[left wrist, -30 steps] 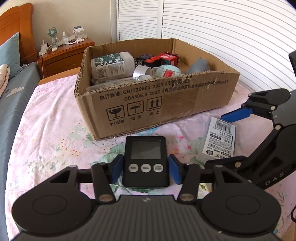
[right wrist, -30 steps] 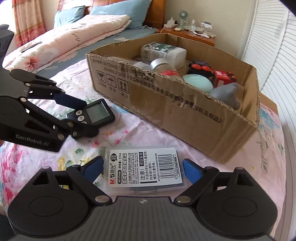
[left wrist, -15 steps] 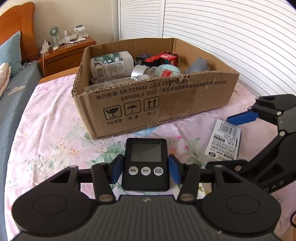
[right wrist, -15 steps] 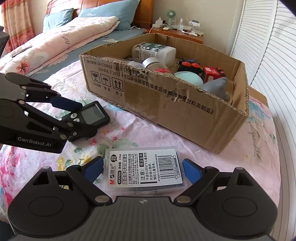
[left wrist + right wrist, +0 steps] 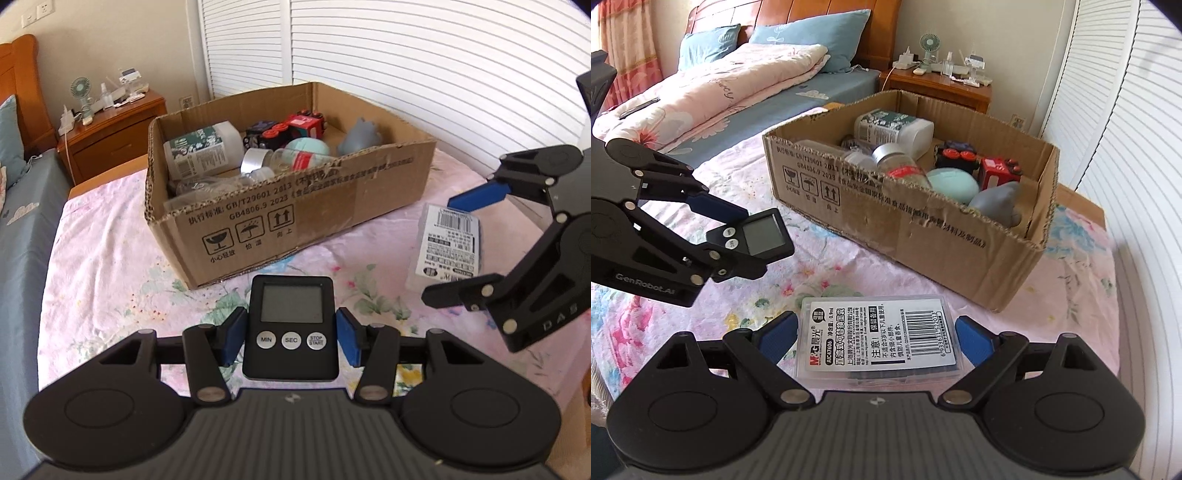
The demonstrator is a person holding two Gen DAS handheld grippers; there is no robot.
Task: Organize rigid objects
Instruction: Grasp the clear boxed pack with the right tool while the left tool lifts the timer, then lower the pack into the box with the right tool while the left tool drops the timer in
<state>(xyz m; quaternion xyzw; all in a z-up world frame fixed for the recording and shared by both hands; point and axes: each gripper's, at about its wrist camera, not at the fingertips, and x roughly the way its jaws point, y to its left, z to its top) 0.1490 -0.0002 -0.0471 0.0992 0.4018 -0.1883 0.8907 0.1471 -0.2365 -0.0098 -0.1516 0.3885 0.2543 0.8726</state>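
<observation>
Both grippers are built alike in matte black plastic. On the left gripper (image 5: 290,338) two round discs are set at 8 and 4 o'clock of a ribbed central plate, and angled link bars are fastened with silver screws. Blue pads (image 5: 347,341) are fitted to the fingers. The lettering "GenRobot.AI" is printed in white on its side. On the right gripper (image 5: 875,334) the same discs, silver screws and blue pads (image 5: 973,339) are seen, and "DAS" is marked on its side.

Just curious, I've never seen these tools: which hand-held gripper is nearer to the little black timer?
Left. The left hand-held gripper has the black timer between its blue pads; the right hand-held gripper is off to the side, around the clear plastic case.
</observation>
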